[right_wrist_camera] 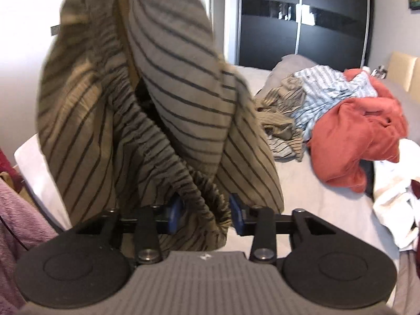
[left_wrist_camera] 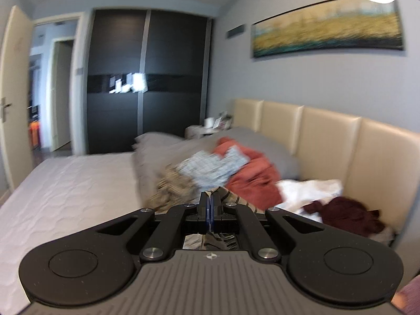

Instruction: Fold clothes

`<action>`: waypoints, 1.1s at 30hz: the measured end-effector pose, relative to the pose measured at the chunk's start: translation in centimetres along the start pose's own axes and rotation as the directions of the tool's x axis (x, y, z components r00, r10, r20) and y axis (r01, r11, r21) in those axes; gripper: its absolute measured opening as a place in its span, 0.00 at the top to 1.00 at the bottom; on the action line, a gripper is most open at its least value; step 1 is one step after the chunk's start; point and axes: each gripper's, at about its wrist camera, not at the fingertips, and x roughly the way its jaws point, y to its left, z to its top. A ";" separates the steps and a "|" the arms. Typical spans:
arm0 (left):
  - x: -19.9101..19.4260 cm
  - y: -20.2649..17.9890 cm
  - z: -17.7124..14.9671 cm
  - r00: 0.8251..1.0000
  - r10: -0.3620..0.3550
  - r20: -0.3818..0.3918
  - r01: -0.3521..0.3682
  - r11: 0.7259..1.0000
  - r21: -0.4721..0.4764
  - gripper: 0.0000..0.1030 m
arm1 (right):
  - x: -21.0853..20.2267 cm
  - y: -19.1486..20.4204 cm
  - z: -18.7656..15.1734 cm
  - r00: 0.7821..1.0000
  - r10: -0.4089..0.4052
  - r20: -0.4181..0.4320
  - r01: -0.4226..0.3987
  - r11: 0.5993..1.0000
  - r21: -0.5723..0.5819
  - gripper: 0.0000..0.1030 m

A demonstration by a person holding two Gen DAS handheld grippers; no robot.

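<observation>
A beige garment with dark stripes (right_wrist_camera: 157,92) hangs in front of the right wrist camera, and its top runs out of the frame. Its gathered elastic waistband (right_wrist_camera: 199,197) passes between the blue pads (right_wrist_camera: 174,215) of my right gripper (right_wrist_camera: 206,215), which close on the bunched fabric. In the left wrist view my left gripper (left_wrist_camera: 210,202) is shut, with the same striped cloth (left_wrist_camera: 233,200) pinched at its tips and showing beneath the fingers. Both grippers are raised above the white bed (left_wrist_camera: 65,189).
A pile of loose clothes lies near the headboard (left_wrist_camera: 328,136): a red garment (right_wrist_camera: 354,131), a blue-white checked one (right_wrist_camera: 323,92), another striped beige piece (right_wrist_camera: 281,120), white cloth (left_wrist_camera: 309,191) and a maroon item (left_wrist_camera: 346,215). A pink fleece sleeve (right_wrist_camera: 15,223) sits at the left.
</observation>
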 end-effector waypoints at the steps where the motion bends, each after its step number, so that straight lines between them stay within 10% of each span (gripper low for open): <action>1: 0.6 1.0 -0.5 1.000 0.020 -0.023 -0.020 1.000 -0.014 1.00 | 0.3 -0.1 0.3 1.000 0.010 -0.011 -0.010 1.000 -0.007 0.77; 9: 6.6 8.6 -7.9 0.947 0.133 -0.291 -0.163 0.984 -0.079 1.00 | 3.1 -0.3 1.4 0.994 0.046 -0.103 -0.055 0.995 -0.082 0.89; 23: 11.1 14.2 -25.2 0.698 0.053 -0.714 -0.186 0.976 -0.110 1.00 | 11.5 4.1 -5.9 0.897 0.127 -0.424 -0.222 0.958 -0.183 0.89; 26: 11.3 13.5 -26.0 0.671 0.069 -0.739 -0.161 0.985 -0.055 1.00 | 11.6 4.9 -7.2 0.874 0.146 -0.463 -0.255 0.950 -0.182 0.89; 30: 10.7 13.0 -25.2 0.692 0.090 -0.716 -0.145 0.989 -0.015 0.92 | 11.4 5.2 -8.0 0.863 0.153 -0.481 -0.274 0.942 -0.193 0.79; 33: 10.1 12.5 -23.3 0.746 0.113 -0.657 -0.132 0.991 0.022 0.78 | 10.4 5.0 -7.8 0.878 0.153 -0.453 -0.260 0.948 -0.182 0.50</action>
